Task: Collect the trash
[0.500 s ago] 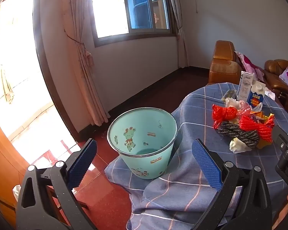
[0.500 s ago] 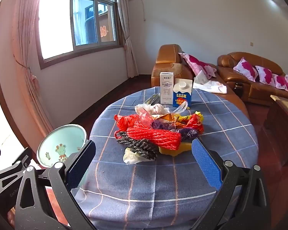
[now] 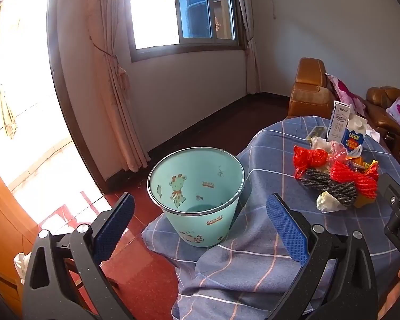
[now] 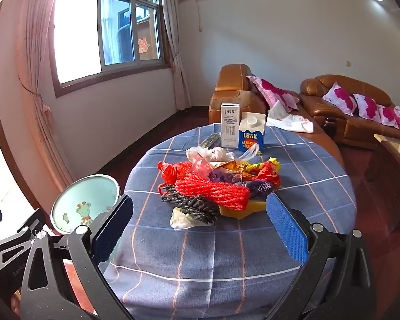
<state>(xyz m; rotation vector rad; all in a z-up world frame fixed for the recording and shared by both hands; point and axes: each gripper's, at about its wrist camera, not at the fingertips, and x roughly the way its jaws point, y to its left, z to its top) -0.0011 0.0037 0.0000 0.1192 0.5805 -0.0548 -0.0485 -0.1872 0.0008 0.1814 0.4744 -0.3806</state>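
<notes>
A heap of trash (image 4: 218,184) lies at the middle of a round table (image 4: 320,186) draped in blue checked cloth: a bundle of red cord (image 4: 216,190) across a dark grey cord bundle (image 4: 189,204), red and pink plastic bags, coloured snack wrappers and crumpled white plastic at the near edge. Behind the heap two cartons stand upright side by side, a tall white carton (image 4: 230,125) and a shorter blue-and-white carton (image 4: 252,132) with a round cap.

Beside the table's edge stands a pale green bin (image 3: 197,194) printed with a cartoon giraffe, its rim metal-banded; what can be seen of its inside is bare, down to the floor of the bin. Cloth hangs around its base.

The left gripper (image 3: 200,226) hangs before the bin, jaws spread wide, nothing between its blue pads. The right gripper (image 4: 200,226) faces the heap from the near side, equally wide and empty. Brown leather sofas (image 4: 346,106) with pink-flowered cushions line the wall beyond.
</notes>
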